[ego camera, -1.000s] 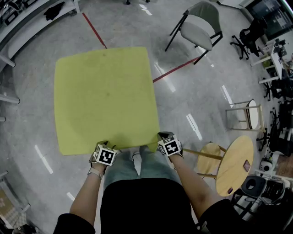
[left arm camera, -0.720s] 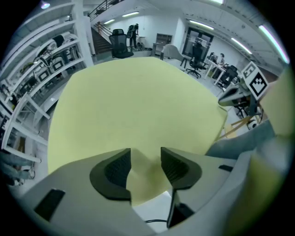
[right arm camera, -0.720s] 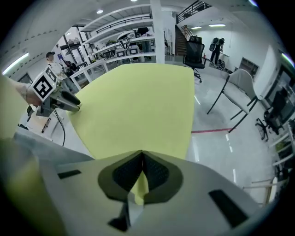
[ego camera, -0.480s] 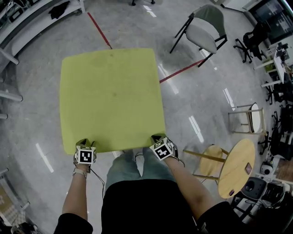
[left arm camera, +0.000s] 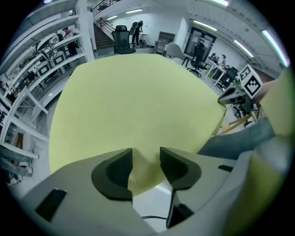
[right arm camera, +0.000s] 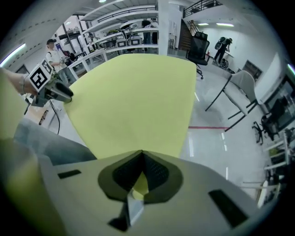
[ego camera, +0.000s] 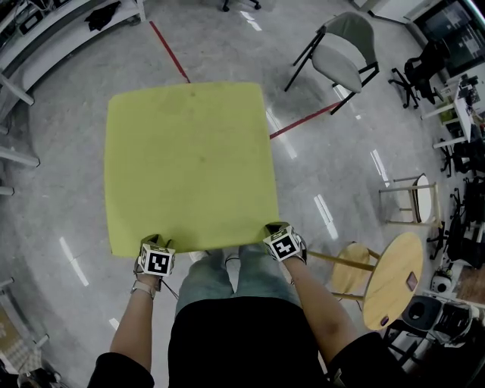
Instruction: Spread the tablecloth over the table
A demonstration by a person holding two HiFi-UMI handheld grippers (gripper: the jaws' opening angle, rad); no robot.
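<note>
Over at nine o'clock the shelving stands well apart from the action. The first thing that matters, going across, is the left gripper, down at the seven o'clock corner of the tablecloth. Its jaws stand apart and are closing, with the near hem of the cloth lying between the pads but not yet pinched. I take that as the person getting a fresh hold on that corner so it can be tugged square. The cloth itself is a yellow-green sheet that lies flat and nearly smooth. It covers the table so fully that none of the tabletop shows, and its far edge reaches towards twelve o'clock, where a red line runs on the floor. At the five o'clock corner the right gripper has its jaws together, clamped on the hem, which seems to anchor that side while the other is adjusted. Both forearms reach forward from the body, wrists bent so the tongs point steeply down at the near edge, with the person's legs just behind it between the two. Further right, a chair sits at one o'clock, and a stool and a round wooden table at four o'clock, all apart from the cloth.
</note>
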